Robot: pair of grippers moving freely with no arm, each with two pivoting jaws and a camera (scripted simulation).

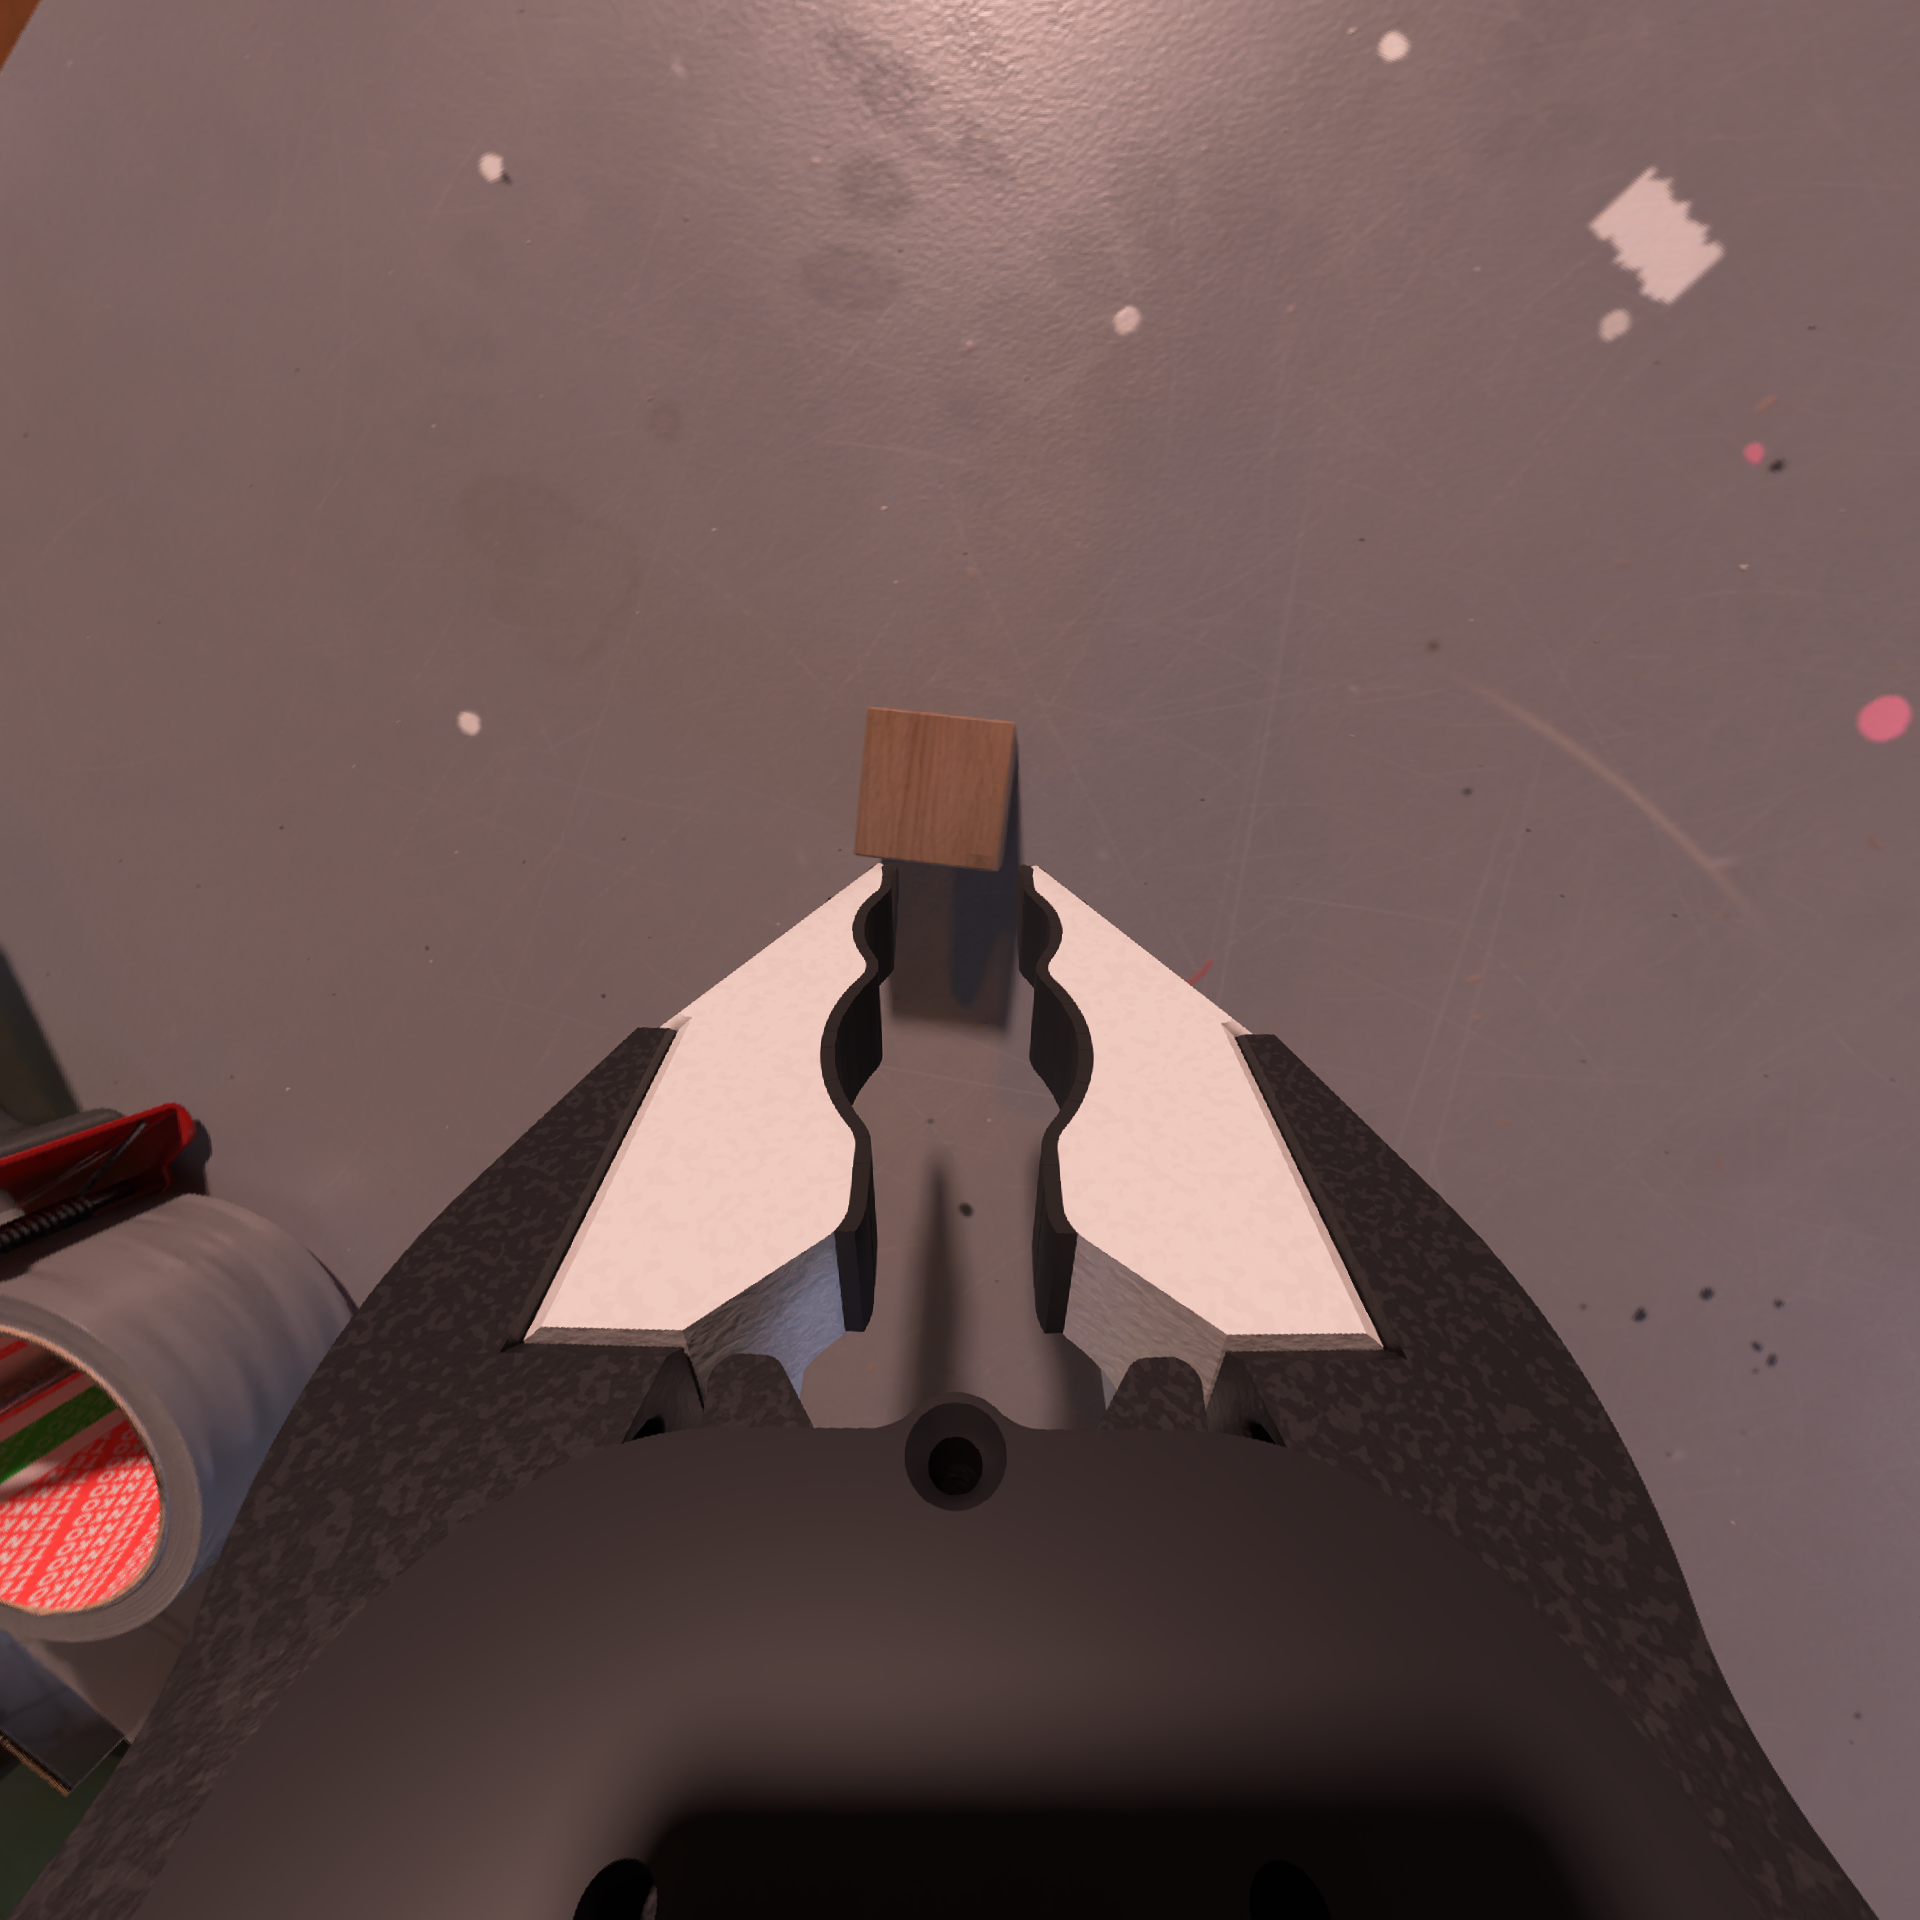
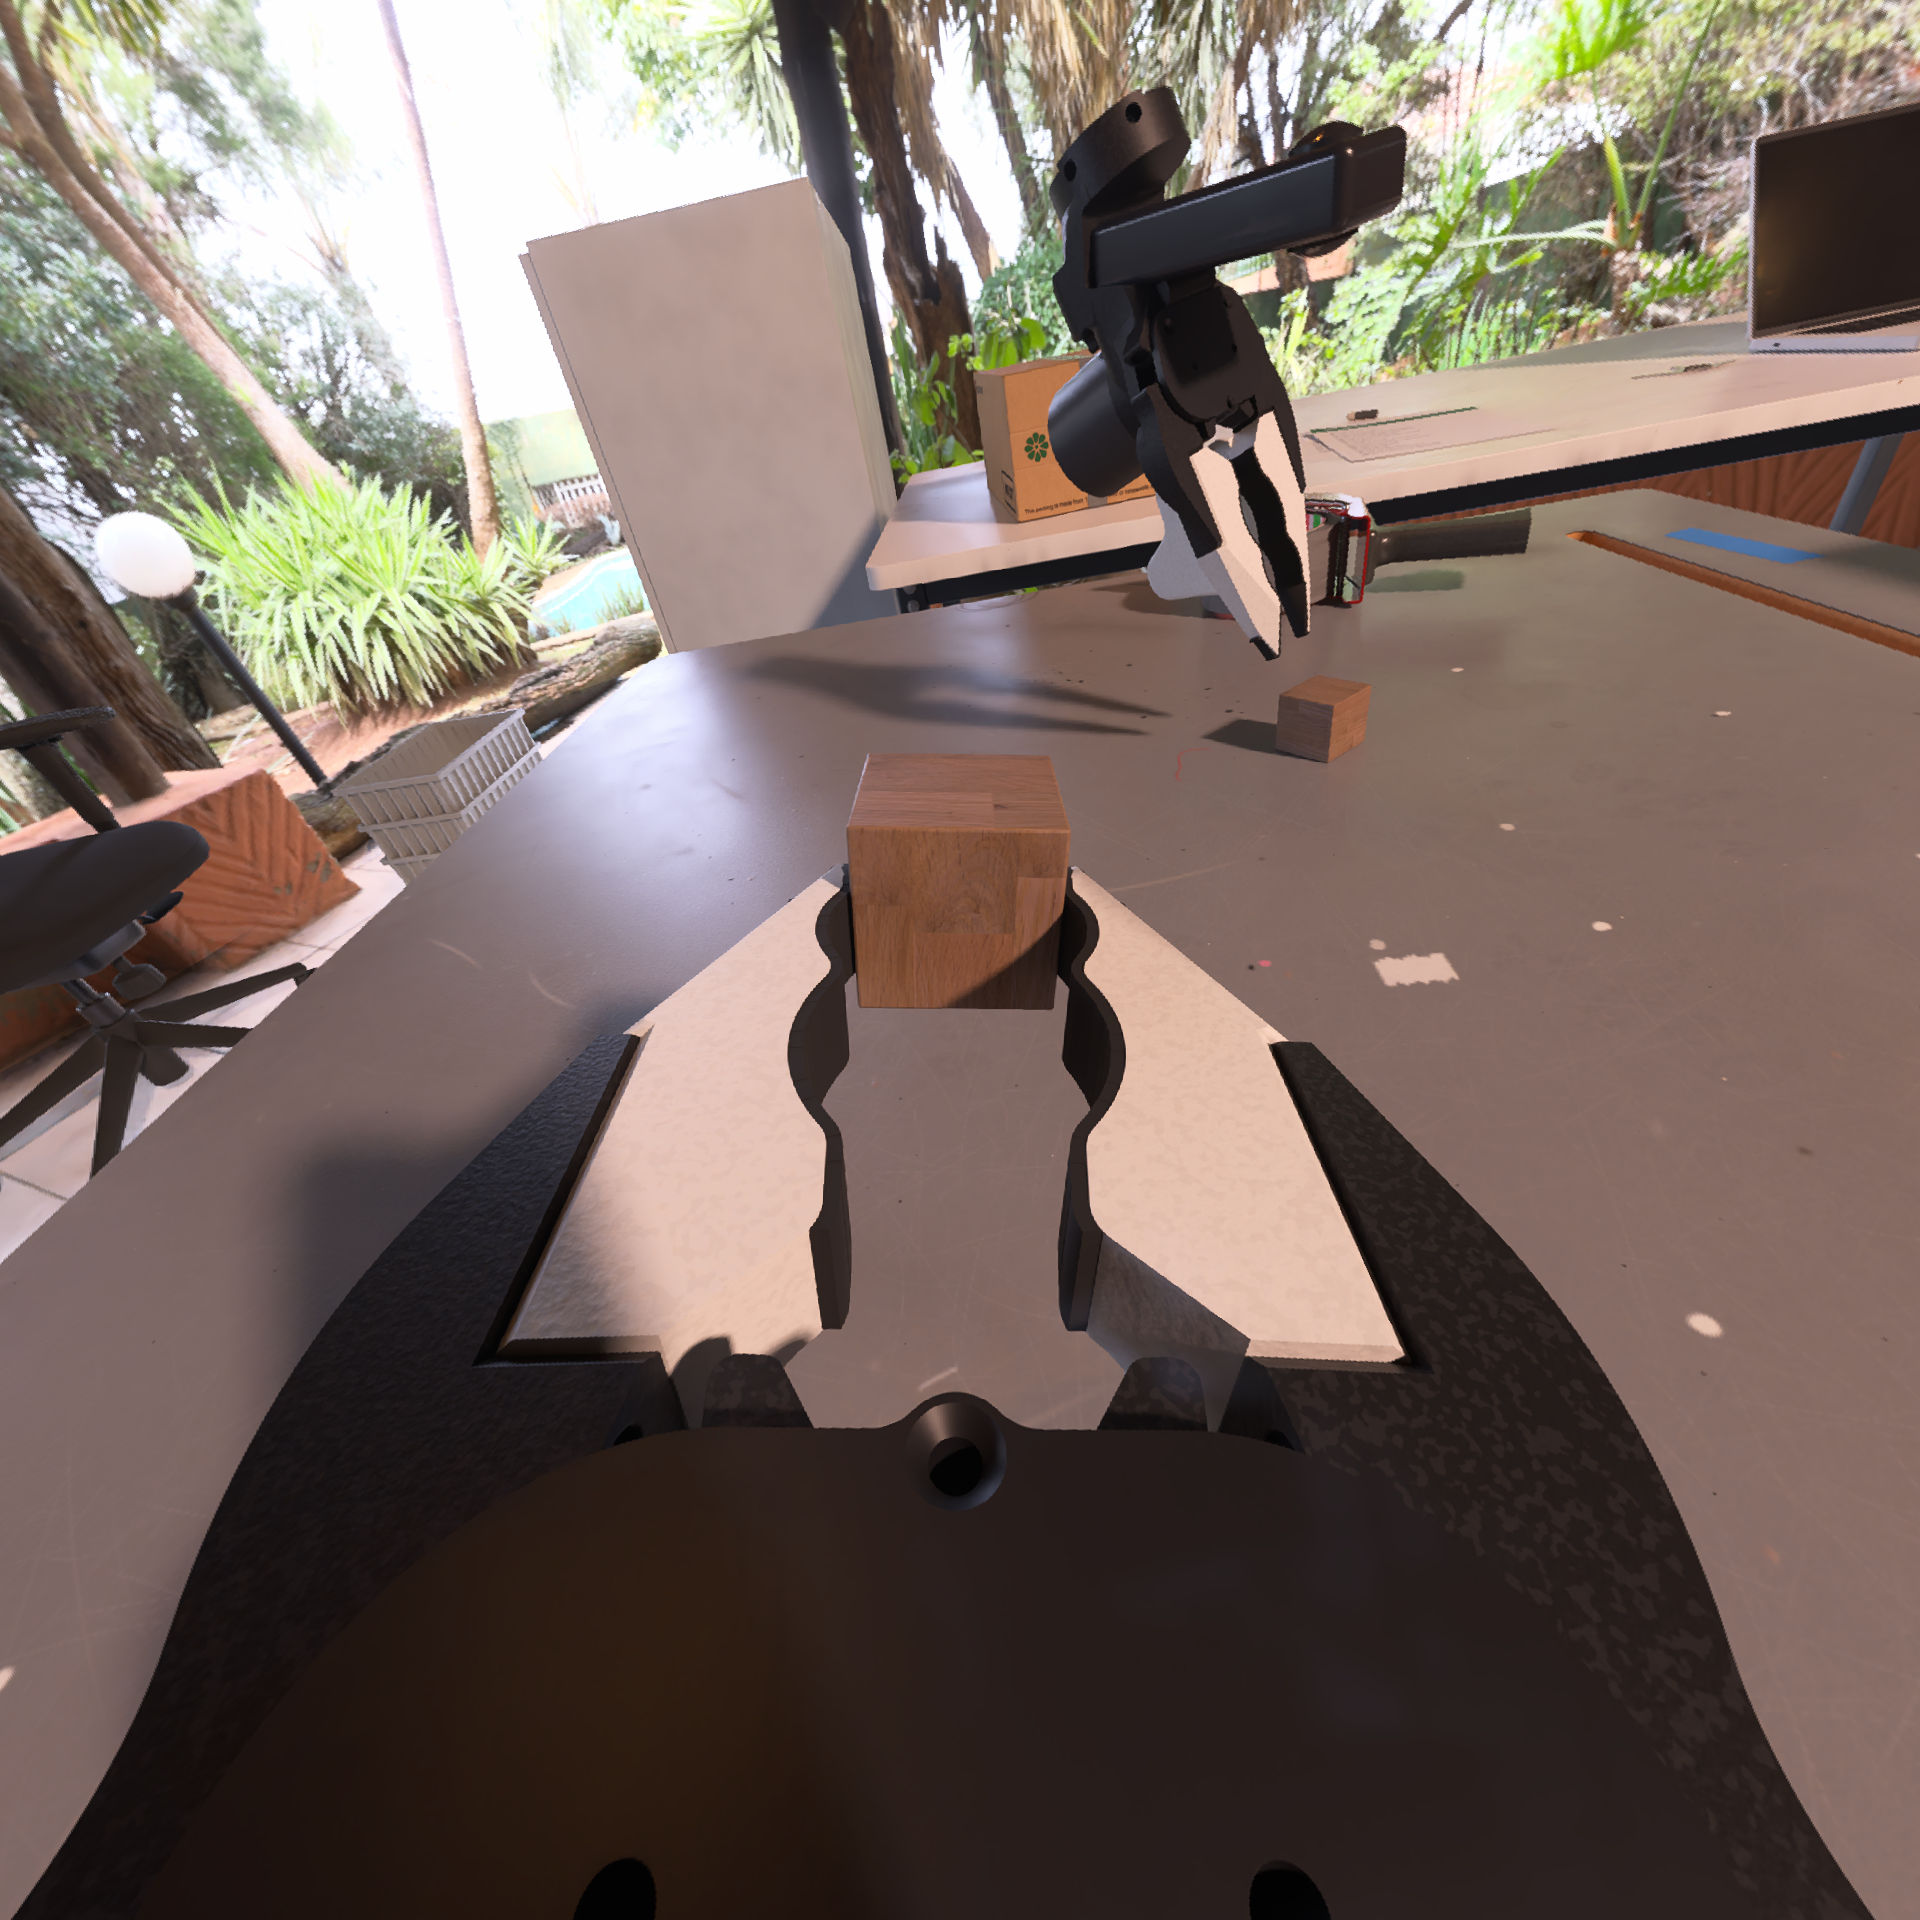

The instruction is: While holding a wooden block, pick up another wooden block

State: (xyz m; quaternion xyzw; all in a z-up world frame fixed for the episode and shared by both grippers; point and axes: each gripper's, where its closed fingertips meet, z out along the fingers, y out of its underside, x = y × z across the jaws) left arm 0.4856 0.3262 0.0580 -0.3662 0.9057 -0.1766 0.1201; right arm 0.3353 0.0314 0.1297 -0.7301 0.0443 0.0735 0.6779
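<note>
Two blocks: right gripper (image 2: pixel 956 883) clamps one (image 2: pixel 956 883), left gripper (image 1: pixel 956 868) hovers over other (image 1: pixel 935 788).

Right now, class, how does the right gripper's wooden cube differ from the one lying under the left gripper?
The held wooden cube is clamped between the right gripper fingers, off the grey table; the free wooden cube rests there untouched below the open left gripper. Both are plain brown cubes.

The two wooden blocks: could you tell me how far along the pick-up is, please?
Done: the right tool is shut on the first brown wooden cube, clamped between its fingertips. In hand: the left tool hangs open above the second brown wooden cube, which sits on the grey tabletop. Left: lower, close and lift.
</note>
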